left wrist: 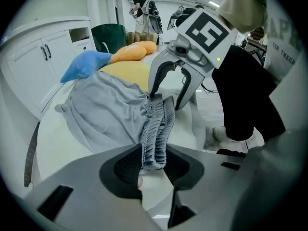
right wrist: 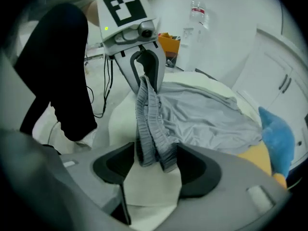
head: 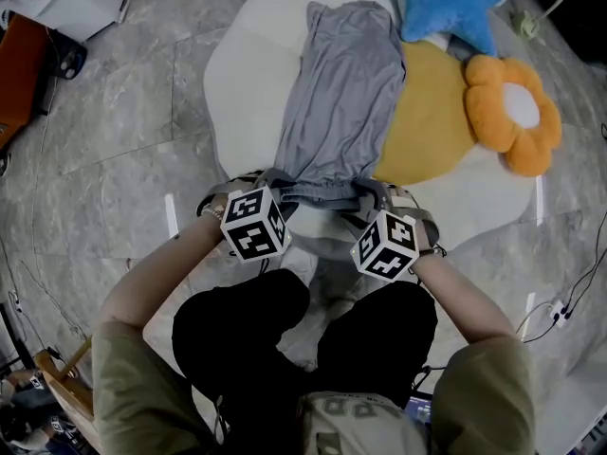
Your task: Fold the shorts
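Shorts (head: 341, 93) are plain light grey. Table (head: 242, 83) is white, floor (head: 123, 93) grey marble with veins. One cushion (head: 427, 112) is yellow, the flower (head: 517, 110) orange with a white middle, the plush (head: 441, 3) blue. Cubes (head: 254, 224) have black-and-white square markers. Trousers (head: 237, 330) black.

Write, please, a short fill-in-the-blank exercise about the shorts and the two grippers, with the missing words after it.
1. The grey shorts lie on a white cushion with their ___ nearest the person.
2. The left gripper is ___ on that edge.
3. The right gripper has the same edge between its jaws, but they are ___ and do not press it.
4. The flower-shaped cushion is ___ with a white middle.
Missing words: waistband; shut; open; orange.
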`<state>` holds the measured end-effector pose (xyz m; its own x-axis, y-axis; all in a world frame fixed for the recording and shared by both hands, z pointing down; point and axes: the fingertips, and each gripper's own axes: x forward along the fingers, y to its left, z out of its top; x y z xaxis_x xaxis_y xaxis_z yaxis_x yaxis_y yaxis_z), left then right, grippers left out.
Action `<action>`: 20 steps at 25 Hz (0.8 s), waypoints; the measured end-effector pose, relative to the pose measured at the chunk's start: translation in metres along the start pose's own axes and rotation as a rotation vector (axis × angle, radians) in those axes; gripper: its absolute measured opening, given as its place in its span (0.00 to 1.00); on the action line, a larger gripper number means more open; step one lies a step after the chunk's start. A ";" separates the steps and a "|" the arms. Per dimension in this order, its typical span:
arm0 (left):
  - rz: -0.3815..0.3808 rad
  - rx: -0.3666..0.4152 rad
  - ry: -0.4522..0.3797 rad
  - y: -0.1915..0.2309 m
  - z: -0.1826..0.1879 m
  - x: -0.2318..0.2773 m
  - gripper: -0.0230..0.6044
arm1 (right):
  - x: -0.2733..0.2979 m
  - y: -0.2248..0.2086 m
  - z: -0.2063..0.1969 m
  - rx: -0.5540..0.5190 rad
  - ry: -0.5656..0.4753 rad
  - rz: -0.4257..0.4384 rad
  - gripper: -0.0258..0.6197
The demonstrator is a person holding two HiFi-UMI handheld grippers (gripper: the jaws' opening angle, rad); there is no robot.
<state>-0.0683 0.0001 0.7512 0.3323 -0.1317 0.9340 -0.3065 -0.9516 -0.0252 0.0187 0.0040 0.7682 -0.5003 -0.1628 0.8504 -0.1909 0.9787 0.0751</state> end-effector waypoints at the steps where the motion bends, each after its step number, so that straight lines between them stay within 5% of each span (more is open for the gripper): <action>1: -0.005 -0.001 -0.002 0.000 0.001 -0.001 0.22 | 0.002 -0.004 -0.001 -0.027 0.013 -0.020 0.45; 4: -0.022 -0.012 -0.007 -0.001 0.002 -0.003 0.22 | 0.006 -0.004 -0.006 -0.024 0.046 0.026 0.38; 7: -0.044 -0.013 -0.020 -0.003 0.004 -0.005 0.22 | -0.002 -0.006 -0.007 0.031 0.044 0.084 0.11; 20: -0.286 -0.096 -0.018 -0.066 0.027 -0.049 0.21 | -0.077 0.041 -0.009 0.128 0.132 0.303 0.09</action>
<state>-0.0400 0.0621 0.6977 0.4325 0.1324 0.8919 -0.2812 -0.9200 0.2729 0.0570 0.0575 0.7104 -0.4388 0.1585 0.8845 -0.1587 0.9552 -0.2499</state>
